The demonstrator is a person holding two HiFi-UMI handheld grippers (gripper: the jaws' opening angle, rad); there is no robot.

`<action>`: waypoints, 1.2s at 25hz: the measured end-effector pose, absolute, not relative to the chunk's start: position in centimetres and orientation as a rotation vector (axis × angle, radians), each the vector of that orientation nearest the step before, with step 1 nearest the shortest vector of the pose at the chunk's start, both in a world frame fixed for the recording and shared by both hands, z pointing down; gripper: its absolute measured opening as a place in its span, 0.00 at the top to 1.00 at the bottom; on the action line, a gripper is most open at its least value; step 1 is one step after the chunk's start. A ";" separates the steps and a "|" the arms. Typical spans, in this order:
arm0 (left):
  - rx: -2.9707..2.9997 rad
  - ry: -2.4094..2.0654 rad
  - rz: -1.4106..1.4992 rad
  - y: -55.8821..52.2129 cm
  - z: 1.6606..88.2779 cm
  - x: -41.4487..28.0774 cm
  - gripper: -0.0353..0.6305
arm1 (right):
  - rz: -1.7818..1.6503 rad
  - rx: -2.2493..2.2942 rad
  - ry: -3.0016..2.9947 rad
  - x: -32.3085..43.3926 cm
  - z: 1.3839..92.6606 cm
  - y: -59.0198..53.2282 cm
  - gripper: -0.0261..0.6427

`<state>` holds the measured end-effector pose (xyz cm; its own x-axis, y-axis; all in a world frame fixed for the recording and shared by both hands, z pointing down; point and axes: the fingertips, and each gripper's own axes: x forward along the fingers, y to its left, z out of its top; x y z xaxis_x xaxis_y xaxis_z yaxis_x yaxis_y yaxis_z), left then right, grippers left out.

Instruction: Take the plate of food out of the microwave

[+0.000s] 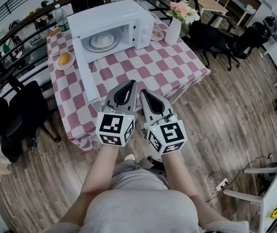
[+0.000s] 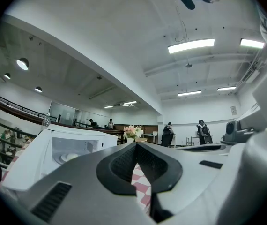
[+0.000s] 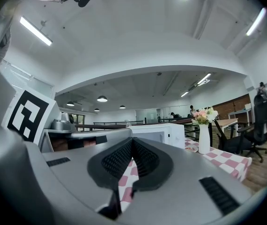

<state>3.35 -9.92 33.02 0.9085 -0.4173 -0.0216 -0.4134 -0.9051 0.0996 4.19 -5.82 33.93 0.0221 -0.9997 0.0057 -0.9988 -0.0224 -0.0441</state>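
Note:
A white microwave point(image 1: 114, 23) stands at the far end of a red-and-white checkered table point(image 1: 148, 67). Its door point(image 1: 85, 74) is swung open toward me on the left. Inside lies a white plate of pale food point(image 1: 102, 41), which shows dimly in the left gripper view point(image 2: 69, 156). My left gripper point(image 1: 130, 83) and right gripper point(image 1: 143, 92) hang side by side over the table's near edge, well short of the microwave. Both point level at it, shut and empty. In each gripper view the pads meet at the tip: left gripper point(image 2: 136, 144), right gripper point(image 3: 132, 139).
A plate with a bun point(image 1: 64, 59) sits left of the microwave and a water bottle point(image 1: 60, 17) behind it. A white vase of flowers point(image 1: 175, 27) and a small plate point(image 1: 158, 34) stand to its right. Black chairs point(image 1: 26, 113) flank the table; several people stand far off.

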 end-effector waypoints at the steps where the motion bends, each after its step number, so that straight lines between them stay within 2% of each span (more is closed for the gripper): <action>1: 2.978 -0.648 -0.064 -10.1 33.1 3.5 0.94 | -0.055 -2.223 2.181 4.2 34.0 -6.1 0.93; 11: 2.955 -0.685 -0.052 -12.1 34.4 5.1 0.94 | -0.083 -2.210 2.222 6.0 35.1 -8.9 0.93; 30: 2.821 -0.999 -0.073 -22.8 36.2 10.5 0.94 | -0.133 -2.013 2.425 12.9 36.8 -19.0 0.93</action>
